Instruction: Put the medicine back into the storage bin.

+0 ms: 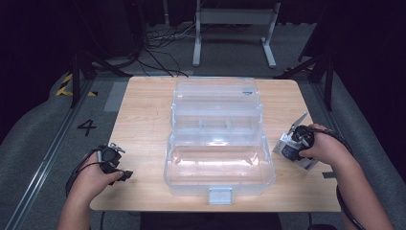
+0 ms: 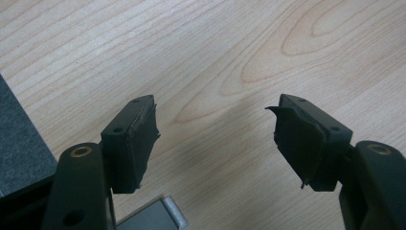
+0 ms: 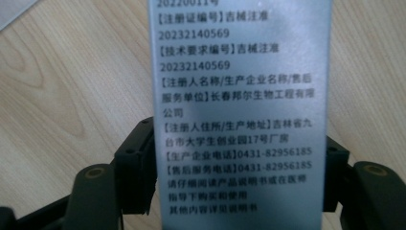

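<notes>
A clear plastic tiered organiser box (image 1: 218, 139) stands open in the middle of the wooden table (image 1: 143, 120), its trays stepped back and a latch at its front. My right gripper (image 1: 293, 146) rests at the table's right edge, shut on a small grey carton (image 1: 286, 149) printed with Chinese text; in the right gripper view the carton (image 3: 239, 115) sits upright between the two black jaws. My left gripper (image 1: 125, 175) lies near the front left corner. In the left gripper view the left gripper (image 2: 215, 139) is open, with bare wood between the pads (image 2: 139, 139).
A grey table frame (image 1: 234, 28) and loose cables (image 1: 158, 38) lie on the floor beyond the table. Black stand legs (image 1: 81, 72) flank both sides. A painted number marks the floor (image 1: 87, 127) at left. Bare wood lies left and right of the box.
</notes>
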`<state>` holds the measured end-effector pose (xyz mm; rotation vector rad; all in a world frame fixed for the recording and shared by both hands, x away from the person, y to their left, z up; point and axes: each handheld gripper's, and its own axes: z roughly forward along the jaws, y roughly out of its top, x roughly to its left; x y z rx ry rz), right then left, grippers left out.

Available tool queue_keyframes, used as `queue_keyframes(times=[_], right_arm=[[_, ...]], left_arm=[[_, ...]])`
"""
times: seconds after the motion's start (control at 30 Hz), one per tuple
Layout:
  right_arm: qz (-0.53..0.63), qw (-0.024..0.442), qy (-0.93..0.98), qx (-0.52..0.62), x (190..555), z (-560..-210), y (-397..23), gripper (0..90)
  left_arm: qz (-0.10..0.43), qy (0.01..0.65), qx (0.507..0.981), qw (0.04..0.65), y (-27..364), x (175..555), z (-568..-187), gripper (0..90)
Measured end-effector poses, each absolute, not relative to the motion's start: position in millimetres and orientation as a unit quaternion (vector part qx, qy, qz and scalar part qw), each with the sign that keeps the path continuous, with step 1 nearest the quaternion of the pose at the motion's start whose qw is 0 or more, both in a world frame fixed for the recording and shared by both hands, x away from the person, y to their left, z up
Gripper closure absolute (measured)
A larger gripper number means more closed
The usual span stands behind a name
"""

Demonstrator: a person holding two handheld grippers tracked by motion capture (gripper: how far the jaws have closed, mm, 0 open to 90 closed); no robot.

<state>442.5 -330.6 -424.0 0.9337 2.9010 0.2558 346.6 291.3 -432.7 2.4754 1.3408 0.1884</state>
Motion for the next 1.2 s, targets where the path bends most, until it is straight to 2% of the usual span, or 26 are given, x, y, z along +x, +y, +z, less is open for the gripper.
queue_keyframes(times=[0.1,0.27,0.37,0.53,0.9,1.2], right_arm=[[0.070,0.036,0.949,0.306,444,-428,-328,36.1],[0.055,0.028,0.950,0.307,445,-432,-325,42.8],[0.046,0.024,0.951,0.306,447,-433,-326,49.8],[0.040,0.026,0.952,0.301,447,-430,-324,53.9],[0.049,0.026,0.952,0.302,446,-424,-322,56.4],[0.054,0.026,0.950,0.306,444,-394,-321,56.6]], left_arm=[[0.065,0.469,0.866,0.159,291,347,-433,31.9],[0.063,0.469,0.867,0.160,291,347,-434,31.9],[0.062,0.469,0.866,0.160,292,347,-434,31.9],[0.063,0.469,0.867,0.160,292,347,-434,31.9],[0.063,0.468,0.867,0.160,291,348,-435,31.9],[0.056,0.468,0.866,0.167,289,354,-439,29.2]])
